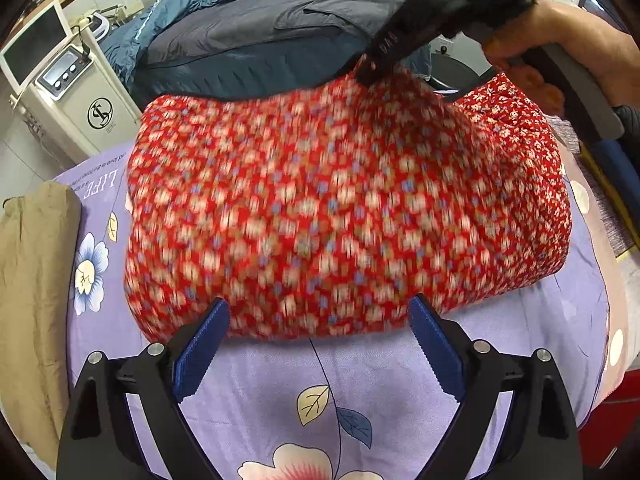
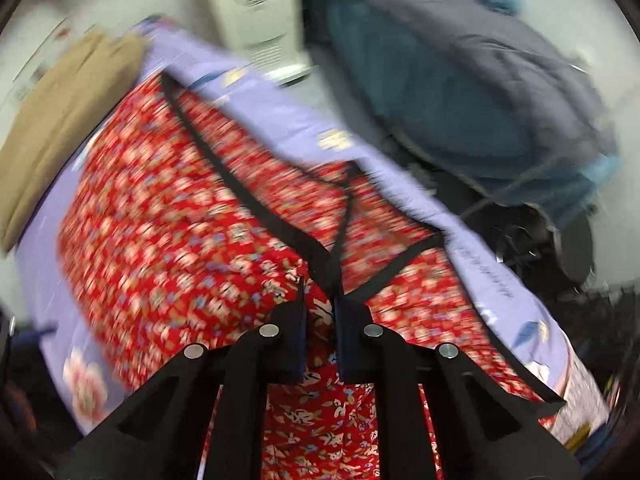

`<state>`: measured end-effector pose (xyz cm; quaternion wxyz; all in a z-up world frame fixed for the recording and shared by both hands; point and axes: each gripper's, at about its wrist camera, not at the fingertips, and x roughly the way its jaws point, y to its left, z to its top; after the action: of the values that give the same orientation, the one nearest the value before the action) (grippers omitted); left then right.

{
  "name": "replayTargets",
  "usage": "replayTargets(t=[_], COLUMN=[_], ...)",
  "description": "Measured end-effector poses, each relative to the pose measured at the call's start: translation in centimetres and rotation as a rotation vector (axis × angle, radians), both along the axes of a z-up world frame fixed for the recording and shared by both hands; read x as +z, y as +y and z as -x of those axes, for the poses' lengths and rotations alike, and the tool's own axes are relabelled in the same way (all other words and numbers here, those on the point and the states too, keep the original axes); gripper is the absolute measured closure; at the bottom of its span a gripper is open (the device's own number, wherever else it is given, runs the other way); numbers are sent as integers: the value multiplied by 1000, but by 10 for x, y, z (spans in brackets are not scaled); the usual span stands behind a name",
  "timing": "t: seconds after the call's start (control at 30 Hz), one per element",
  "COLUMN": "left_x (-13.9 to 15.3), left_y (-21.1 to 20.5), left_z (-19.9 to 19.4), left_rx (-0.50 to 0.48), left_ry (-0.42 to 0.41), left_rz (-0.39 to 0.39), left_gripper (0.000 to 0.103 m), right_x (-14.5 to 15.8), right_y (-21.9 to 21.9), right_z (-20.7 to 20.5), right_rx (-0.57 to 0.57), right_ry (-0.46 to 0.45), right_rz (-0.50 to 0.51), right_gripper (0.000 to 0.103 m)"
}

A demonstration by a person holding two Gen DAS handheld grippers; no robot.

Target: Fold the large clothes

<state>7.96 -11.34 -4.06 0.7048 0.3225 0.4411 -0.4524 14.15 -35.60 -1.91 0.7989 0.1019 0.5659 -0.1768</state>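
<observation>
A large red floral garment [image 1: 340, 208] with black trim lies on a lilac flowered bedsheet [image 1: 280, 380]. My left gripper [image 1: 320, 344] is open and empty, its blue pads just in front of the garment's near edge. My right gripper [image 1: 370, 70] shows at the garment's far top edge in the left wrist view, held by a hand. In the right wrist view my right gripper [image 2: 320, 312] is shut on the red garment [image 2: 180, 220] near its black trim [image 2: 256, 204] and lifts a fold of it. Both views are blurred by motion.
A tan garment [image 1: 32, 288] lies at the sheet's left edge, also in the right wrist view [image 2: 60, 120]. A dark grey and blue quilt pile [image 1: 248, 36] lies behind. A white machine with a screen [image 1: 68, 92] stands at back left.
</observation>
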Motion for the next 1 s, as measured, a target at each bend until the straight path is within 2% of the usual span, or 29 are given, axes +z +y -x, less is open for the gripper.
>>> replayTargets(t=[0.1, 0.23, 0.27, 0.33, 0.37, 0.4, 0.47, 0.53, 0.6, 0.67, 0.9, 1.0], left_x=[-2, -3, -4, -6, -8, -9, -11, -11, -10, -9, -17, -23], left_y=[-1, -3, -4, -7, -8, -10, -12, -13, -15, -18, -12, -7], left_z=[0, 2, 3, 3, 2, 2, -1, -3, -6, -9, -15, -18], left_rx=[0, -5, -4, 1, 4, 8, 18, 28, 40, 48, 78, 86], left_ry=[0, -8, -10, -9, -9, -10, -13, -6, -4, -12, -22, -19], left_rz=[-10, -16, -16, -17, -20, -24, -26, -18, -12, -10, -17, -23], left_gripper=[15, 15, 15, 15, 15, 14, 15, 15, 15, 15, 14, 14], right_x=[-15, -34, -36, -30, -25, -11, 10, 27, 37, 38, 3, -14], right_y=[-8, 4, 8, 11, 9, 5, -3, -9, -9, -2, 59, 83], right_z=[-4, -9, -8, 1, 5, 18, 44, 68, 94, 122, 190, 197], right_rx=[-71, -44, -35, -48, -63, -100, -157, -208, -248, -281, -334, -328], right_ry=[48, 89, 94, 67, 44, -22, -121, -183, -217, -250, -234, -207], right_rz=[21, 17, 35, 85, 99, 104, 76, 38, -9, -41, -119, -143], right_gripper=[93, 88, 83, 65, 49, 40, 40, 39, 27, 26, 26, 26])
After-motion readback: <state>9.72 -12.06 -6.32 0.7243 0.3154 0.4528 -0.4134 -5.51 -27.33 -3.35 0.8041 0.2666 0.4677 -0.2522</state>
